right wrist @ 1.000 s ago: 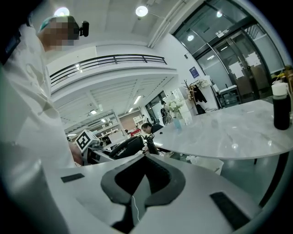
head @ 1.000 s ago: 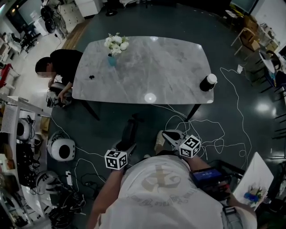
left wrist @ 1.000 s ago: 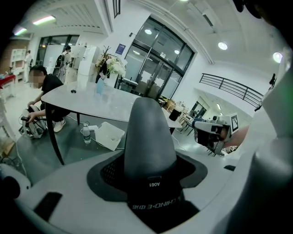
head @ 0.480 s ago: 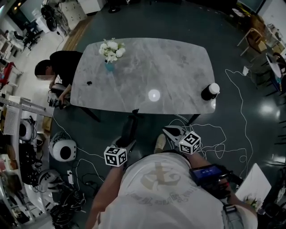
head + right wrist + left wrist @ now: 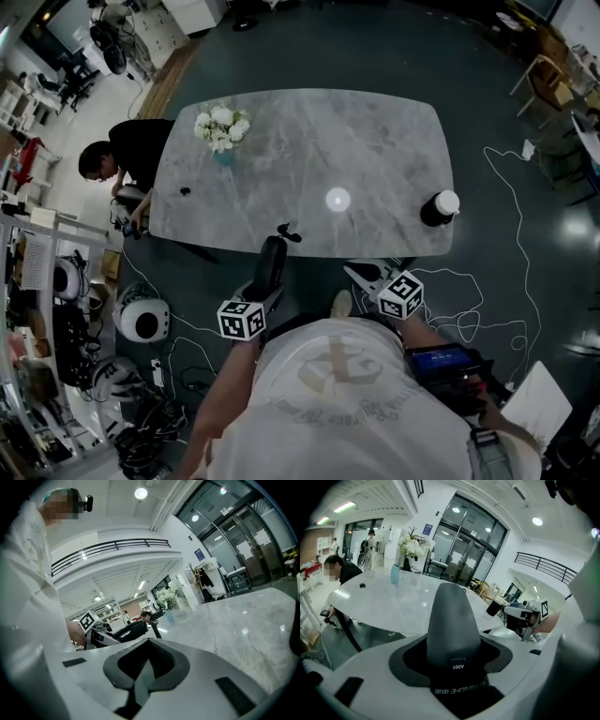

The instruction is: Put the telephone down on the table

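The telephone (image 5: 271, 266) is a black handset with a short curl of cord at its far end. My left gripper (image 5: 263, 292) is shut on it and holds it just below the near edge of the grey marble table (image 5: 375, 141). In the left gripper view the handset (image 5: 453, 623) stands up between the jaws and fills the middle. My right gripper (image 5: 356, 273) hangs beside it, shut, with nothing in it. In the right gripper view its jaws meet (image 5: 140, 679), and the handset (image 5: 127, 632) shows at the left.
A vase of white flowers (image 5: 218, 131), a small black object (image 5: 185, 191) and a black cup with a white lid (image 5: 439, 208) stand on the table. A person (image 5: 127, 155) crouches at its left end. White cables (image 5: 487, 300) and gear lie on the floor.
The table has come nearer in the head view. The handset's far end now reaches the table's near edge. Both grippers keep their state.
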`<state>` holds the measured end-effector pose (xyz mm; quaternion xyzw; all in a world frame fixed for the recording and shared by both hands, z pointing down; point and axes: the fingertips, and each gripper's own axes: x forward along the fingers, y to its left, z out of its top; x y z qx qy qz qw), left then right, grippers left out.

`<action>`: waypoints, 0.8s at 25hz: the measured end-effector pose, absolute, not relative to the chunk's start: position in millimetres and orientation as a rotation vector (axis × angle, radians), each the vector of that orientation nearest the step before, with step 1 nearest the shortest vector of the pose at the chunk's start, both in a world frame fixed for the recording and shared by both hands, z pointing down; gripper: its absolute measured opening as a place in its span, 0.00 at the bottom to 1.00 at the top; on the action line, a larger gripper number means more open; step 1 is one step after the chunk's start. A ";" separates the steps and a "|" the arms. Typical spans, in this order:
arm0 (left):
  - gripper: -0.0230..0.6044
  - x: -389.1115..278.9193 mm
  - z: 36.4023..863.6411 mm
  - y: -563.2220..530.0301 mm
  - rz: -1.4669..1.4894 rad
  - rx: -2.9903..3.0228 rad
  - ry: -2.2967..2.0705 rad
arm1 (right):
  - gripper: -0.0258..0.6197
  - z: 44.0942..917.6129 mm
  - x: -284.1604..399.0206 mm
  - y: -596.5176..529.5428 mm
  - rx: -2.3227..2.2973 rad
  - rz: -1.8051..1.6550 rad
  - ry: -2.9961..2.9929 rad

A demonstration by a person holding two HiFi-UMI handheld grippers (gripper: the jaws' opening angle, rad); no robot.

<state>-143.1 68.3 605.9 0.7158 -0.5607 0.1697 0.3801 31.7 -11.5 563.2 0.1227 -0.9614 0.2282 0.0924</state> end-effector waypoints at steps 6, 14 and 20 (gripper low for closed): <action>0.48 -146.6 602.0 44.0 0.460 1.804 -1.469 | 0.06 566.1 42.2 -32.6 0.370 0.712 -2.866; 0.48 -158.6 610.6 19.7 0.498 1.792 -1.463 | 0.06 572.1 40.6 -49.2 0.421 0.739 -2.863; 0.48 -162.2 626.2 -16.9 0.519 1.797 -1.438 | 0.06 574.7 47.5 -62.2 0.479 0.755 -2.836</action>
